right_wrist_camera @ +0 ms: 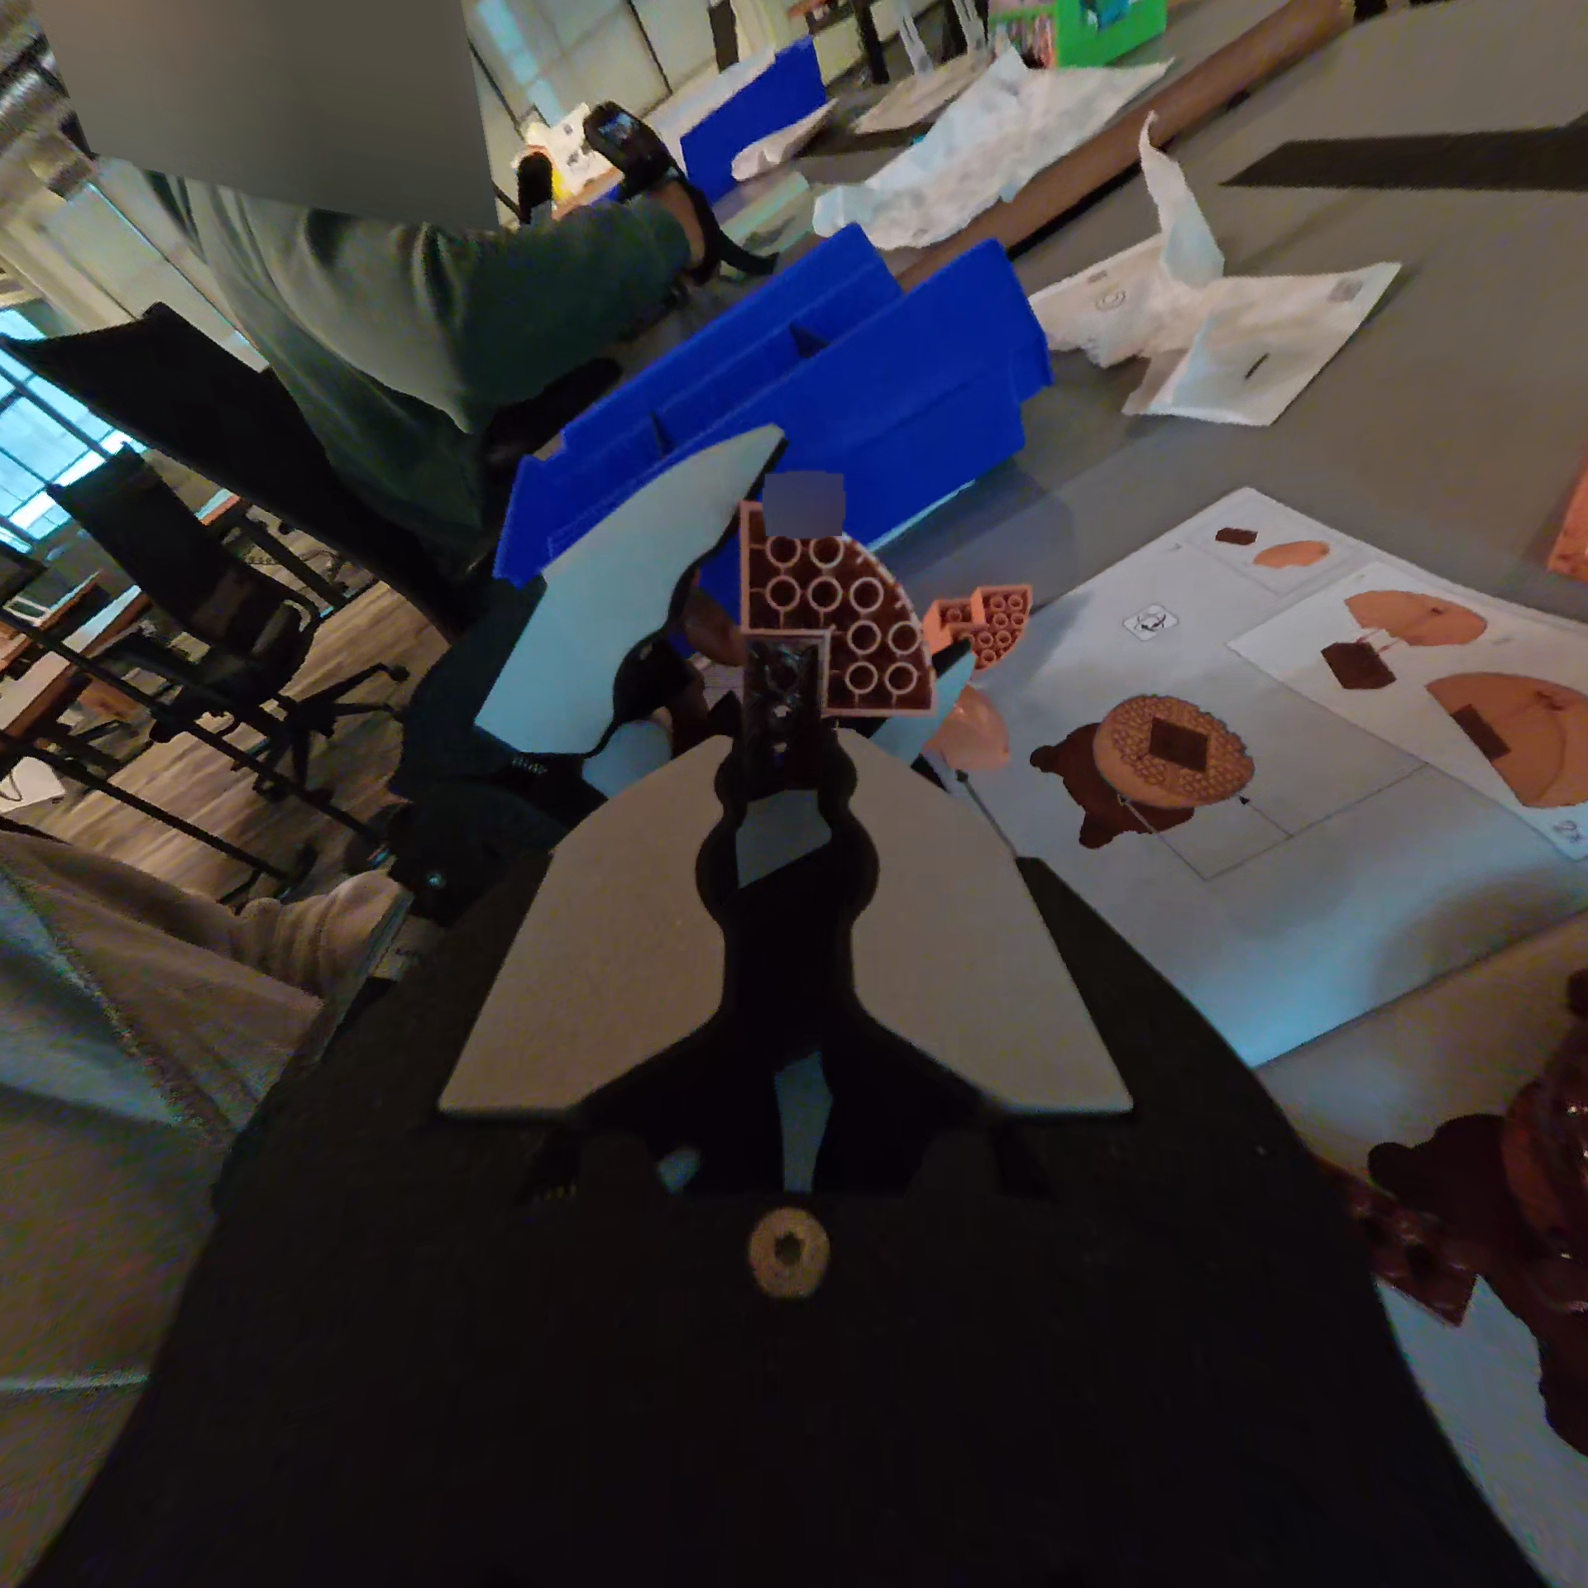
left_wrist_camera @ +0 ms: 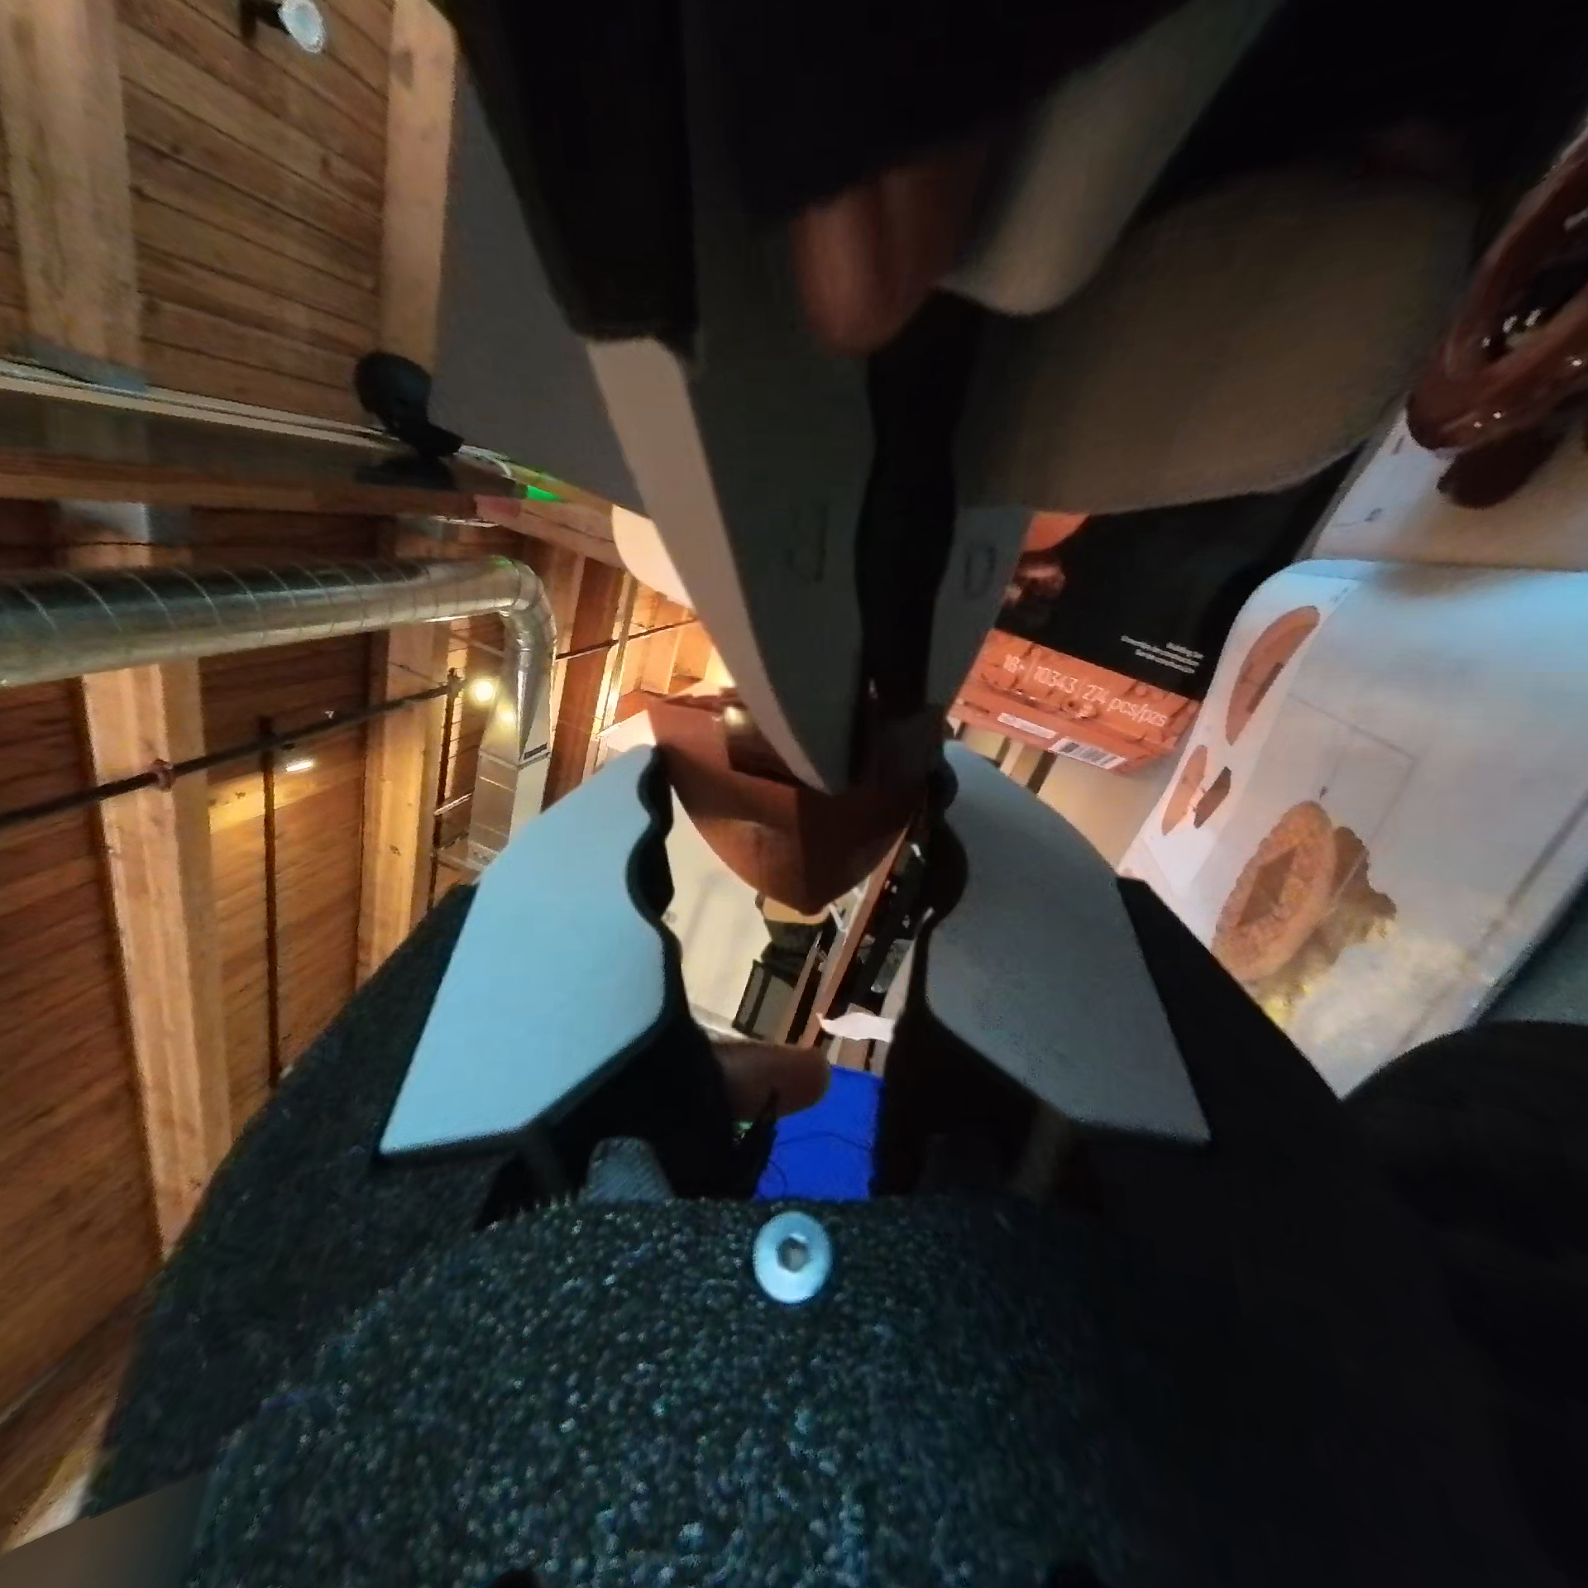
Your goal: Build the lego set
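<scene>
My left gripper (left_wrist_camera: 799, 799) points up at the ceiling and is shut on a tan quarter-round brick plate (left_wrist_camera: 773, 833), which touches both pads near their tips. In the right wrist view the plate (right_wrist_camera: 859, 601) shows its underside tubes between the left gripper's fingers (right_wrist_camera: 601, 601). My right gripper (right_wrist_camera: 786, 773) is shut on a small dark brown brick (right_wrist_camera: 780, 679) and holds it in the square notch of the plate. In the left wrist view the right gripper's fingers (left_wrist_camera: 773, 558) come down from above onto the plate.
A grey table (right_wrist_camera: 1418, 412) bears an open instruction booklet (right_wrist_camera: 1289, 902), a second small quarter-round plate (right_wrist_camera: 988, 627), a rounded tan piece (right_wrist_camera: 971, 730), blue bins (right_wrist_camera: 859, 387), white paper bags (right_wrist_camera: 1246, 344) and a dark brown brick assembly (right_wrist_camera: 1504, 1220). A person in a green sleeve (right_wrist_camera: 387, 326) sits to the left.
</scene>
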Tool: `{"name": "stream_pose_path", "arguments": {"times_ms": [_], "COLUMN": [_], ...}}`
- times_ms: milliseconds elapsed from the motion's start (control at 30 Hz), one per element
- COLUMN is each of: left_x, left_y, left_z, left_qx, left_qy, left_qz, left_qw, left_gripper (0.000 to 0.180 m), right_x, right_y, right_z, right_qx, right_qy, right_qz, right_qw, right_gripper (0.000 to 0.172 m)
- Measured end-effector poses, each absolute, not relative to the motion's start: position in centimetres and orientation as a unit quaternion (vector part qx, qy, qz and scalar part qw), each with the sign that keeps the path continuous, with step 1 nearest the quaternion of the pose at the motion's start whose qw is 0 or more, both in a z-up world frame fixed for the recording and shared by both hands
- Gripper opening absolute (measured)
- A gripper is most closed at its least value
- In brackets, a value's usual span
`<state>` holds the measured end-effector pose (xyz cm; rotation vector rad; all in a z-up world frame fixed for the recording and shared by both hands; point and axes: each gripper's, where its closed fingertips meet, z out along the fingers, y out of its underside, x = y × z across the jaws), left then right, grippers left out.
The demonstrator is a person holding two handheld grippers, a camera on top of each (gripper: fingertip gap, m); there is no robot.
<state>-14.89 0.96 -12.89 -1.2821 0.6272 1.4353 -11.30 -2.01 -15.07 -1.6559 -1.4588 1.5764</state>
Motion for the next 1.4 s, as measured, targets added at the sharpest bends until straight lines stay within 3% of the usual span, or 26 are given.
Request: {"name": "stream_pose_path", "arguments": {"times_ms": [500, 800, 1000, 1100, 1167, 1267, 1300, 1400], "left_x": [-16.3, -17.3, -16.6, -17.6, -18.0, -15.8, -14.9, -12.4], "left_y": [1.6, 1.6, 1.6, 1.2, 0.8, 0.9, 0.9, 0.5], "left_z": [-14.9, -15.3, -15.2, -15.4, -15.6, -16.0, -15.6, -14.5], "left_qx": [-0.608, -0.646, -0.665, -0.665, -0.677, -0.708, -0.710, -0.716], "left_qy": [0.243, 0.203, 0.182, 0.188, 0.180, 0.179, 0.173, 0.179], "left_qz": [0.558, 0.512, 0.456, 0.472, 0.451, 0.297, 0.240, 0.091], "left_qw": [0.510, 0.528, 0.563, 0.547, 0.554, 0.615, 0.639, 0.669], "left_gripper": [0.056, 0.056, 0.056, 0.056, 0.057, 0.057, 0.057, 0.057], "right_x": [-12.7, -12.5, -12.9, -11.9, -10.4, -8.7, -8.2, -6.8], "right_y": [-1.4, -1.8, -0.9, 0.5, 1.5, 1.0, 0.7, -0.6], "right_z": [-15.9, -13.8, -14.1, -12.0, -11.0, -10.3, -10.1, -9.9], "right_qx": [-0.630, -0.612, -0.600, -0.546, -0.496, -0.433, -0.413, -0.351], "right_qy": [-0.523, -0.540, -0.552, -0.537, -0.545, -0.548, -0.555, -0.610], "right_qz": [0.538, 0.540, 0.531, 0.571, 0.583, 0.613, 0.617, 0.607], "right_qw": [0.201, 0.205, 0.232, 0.294, 0.344, 0.369, 0.376, 0.369], "right_gripper": [0.018, 0.031, 0.010, 0.007, 0.019, 0.075, 0.085, 0.071]}}
